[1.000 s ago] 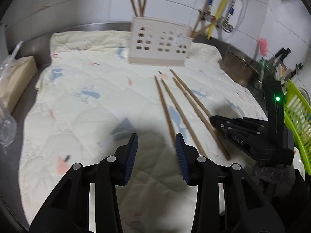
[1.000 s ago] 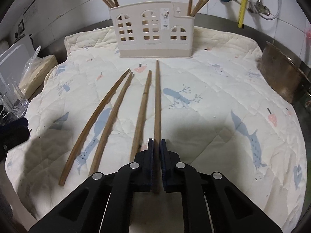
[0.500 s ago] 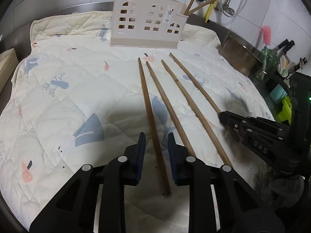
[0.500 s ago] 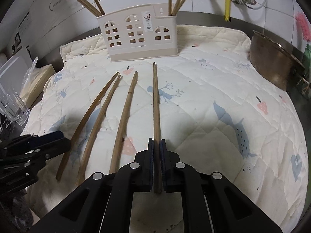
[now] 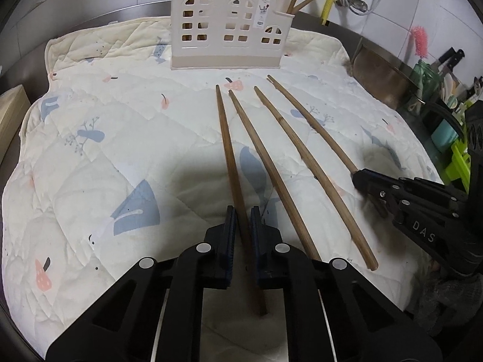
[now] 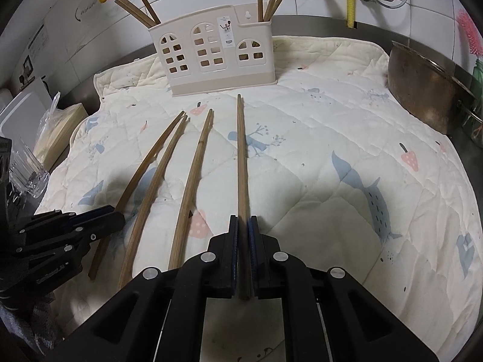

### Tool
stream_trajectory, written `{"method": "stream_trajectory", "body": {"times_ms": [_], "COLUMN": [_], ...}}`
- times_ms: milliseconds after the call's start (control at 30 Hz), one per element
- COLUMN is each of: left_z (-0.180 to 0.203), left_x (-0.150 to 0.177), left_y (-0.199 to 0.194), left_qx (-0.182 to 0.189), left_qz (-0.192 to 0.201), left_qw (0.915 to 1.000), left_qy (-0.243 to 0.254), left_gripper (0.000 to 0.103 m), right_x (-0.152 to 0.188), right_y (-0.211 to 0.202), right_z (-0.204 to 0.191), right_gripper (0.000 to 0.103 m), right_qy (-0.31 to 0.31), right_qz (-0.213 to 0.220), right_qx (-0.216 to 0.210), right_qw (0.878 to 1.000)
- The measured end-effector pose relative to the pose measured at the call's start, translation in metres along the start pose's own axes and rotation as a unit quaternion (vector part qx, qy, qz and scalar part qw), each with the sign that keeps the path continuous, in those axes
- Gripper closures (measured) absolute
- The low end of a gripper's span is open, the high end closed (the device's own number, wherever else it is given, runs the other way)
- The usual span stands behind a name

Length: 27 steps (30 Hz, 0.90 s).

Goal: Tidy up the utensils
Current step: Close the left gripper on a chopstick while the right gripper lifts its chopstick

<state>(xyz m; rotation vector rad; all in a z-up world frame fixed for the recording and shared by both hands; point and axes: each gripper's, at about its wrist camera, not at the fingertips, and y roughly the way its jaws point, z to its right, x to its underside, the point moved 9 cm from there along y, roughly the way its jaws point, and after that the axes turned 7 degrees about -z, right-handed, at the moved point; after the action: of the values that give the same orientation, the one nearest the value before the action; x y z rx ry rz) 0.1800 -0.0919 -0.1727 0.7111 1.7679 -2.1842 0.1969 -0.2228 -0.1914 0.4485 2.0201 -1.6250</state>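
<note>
four long brown wooden chopsticks lying fanned on the cream quilted cloth with blue whale prints, thin tips towards the beige plastic utensil holder with window-shaped cut-outs, well short of it. leftmost chopstick pinched near its thick end by the left claw, pads pressed against its sides; rightmost chopstick pinched the same way by the right claw. middle two chopsticks loose on the cloth, the nearer one just beside the left claw's outer finger. risks, as judged: each grip far back and narrow, so a long lever ahead of the pads; likely drooping or swivelling once lifted, tip missing the holder's opening or catching on its front wall. round, smooth wood apt to roll out of flat pads. soft cloth apt to drag or bunch under a low lift, nudging the loose pair. holder already carrying several sticks in both end compartments, so possible jamming against those on entry.
</note>
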Motion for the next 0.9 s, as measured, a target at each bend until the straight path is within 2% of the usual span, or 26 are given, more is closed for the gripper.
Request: {"method": "stream_trajectory", "body": {"times_ms": [300,567,900], "left_z": [-0.008,-0.009,-0.015], "left_x": [-0.016,-0.049,-0.08], "left_y": [-0.038,-0.086,-0.101], "left_qx": [0.001,-0.004,-0.005], "left_qz": [0.042,0.098,0.089], "left_qw": [0.9991,0.995,0.995], "left_qy": [-0.005,0.018,0.045], "left_gripper": [0.097,0.097,0.097], "right_x": [-0.009,-0.053,-0.112], "right_y": [-0.026,-0.079,-0.112], "right_z": [0.004,-0.004,-0.015], "right_gripper": [0.096,0.096,0.096], "right_qy": [0.001,-0.02,-0.07], "right_qz": [0.031,0.098,0.127], "right_qx": [0.004,0.009,0.019], "right_qw": [1.0,0.995,0.989]}}
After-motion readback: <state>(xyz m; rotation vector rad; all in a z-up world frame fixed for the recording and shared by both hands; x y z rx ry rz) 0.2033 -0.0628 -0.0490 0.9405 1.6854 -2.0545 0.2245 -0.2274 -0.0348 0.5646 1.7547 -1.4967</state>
